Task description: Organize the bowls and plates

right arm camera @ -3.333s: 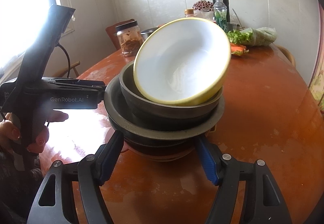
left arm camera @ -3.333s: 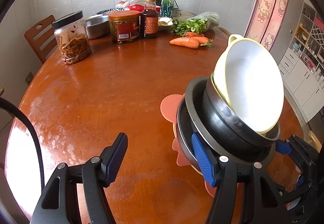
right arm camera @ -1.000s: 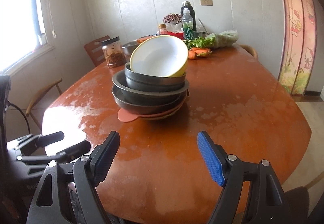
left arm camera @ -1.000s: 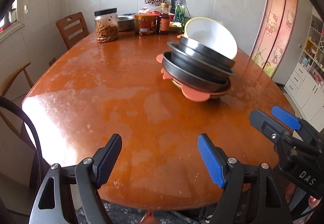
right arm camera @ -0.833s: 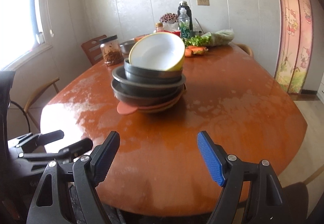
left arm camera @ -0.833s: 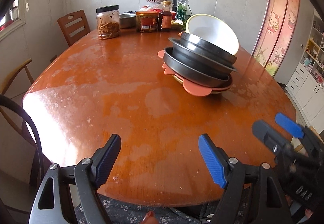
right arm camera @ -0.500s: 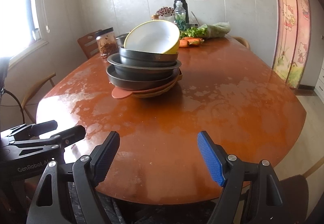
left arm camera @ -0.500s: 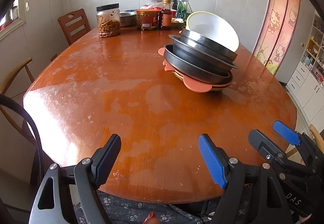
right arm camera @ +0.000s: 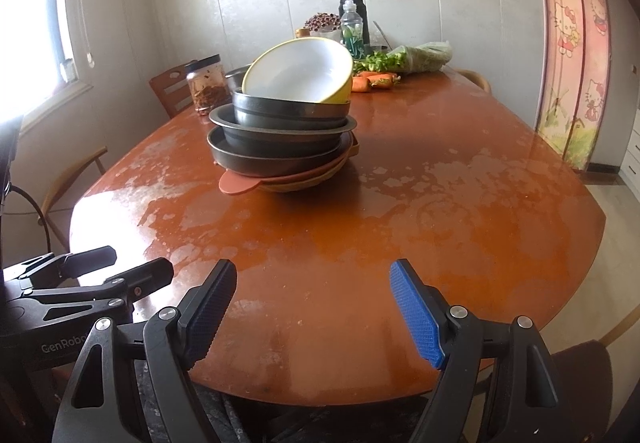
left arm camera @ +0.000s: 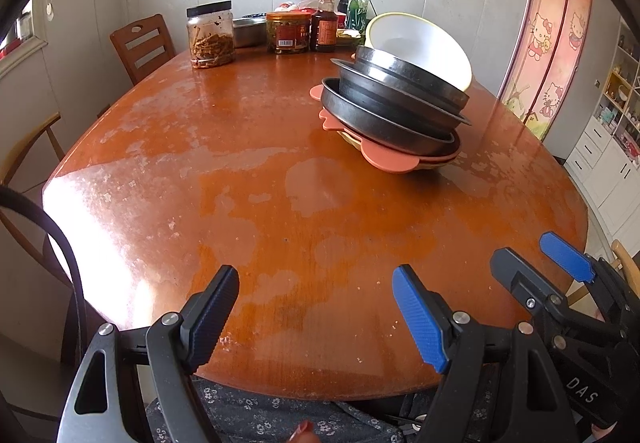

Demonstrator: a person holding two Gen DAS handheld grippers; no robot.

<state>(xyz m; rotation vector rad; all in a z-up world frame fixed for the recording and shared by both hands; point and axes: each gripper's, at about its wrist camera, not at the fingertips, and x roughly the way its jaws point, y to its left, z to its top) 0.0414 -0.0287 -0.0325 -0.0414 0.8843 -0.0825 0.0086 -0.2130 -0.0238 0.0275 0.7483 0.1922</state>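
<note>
A stack of dishes stands mid-table: a white bowl with a yellow outside (left arm camera: 420, 51) (right arm camera: 300, 73) leans tilted on top of dark grey bowls (left arm camera: 396, 103) (right arm camera: 280, 135), which rest on an orange plate (left arm camera: 388, 159) (right arm camera: 244, 182). My left gripper (left arm camera: 316, 311) hangs open over the near table edge, far from the stack, nothing between its fingers. My right gripper (right arm camera: 312, 307) is also open and empty at the near edge. In the left wrist view, the right gripper (left arm camera: 532, 263) appears at the lower right; in the right wrist view, the left gripper (right arm camera: 104, 267) appears at the lower left.
The oval wooden table (left arm camera: 240, 203) carries a jar of dried strips (left arm camera: 210, 35), a labelled jar (left arm camera: 288, 33), a sauce bottle (left arm camera: 324, 23), a metal basin (left arm camera: 248, 31), bottles, carrots (right arm camera: 372, 81) and bagged greens (right arm camera: 420, 59) at the far end. Wooden chairs (left arm camera: 140, 45) stand on the left.
Both grippers have pulled back from the stack to the near table edge, which now looks smaller and farther. The right wrist view has tipped slightly since one second ago.
</note>
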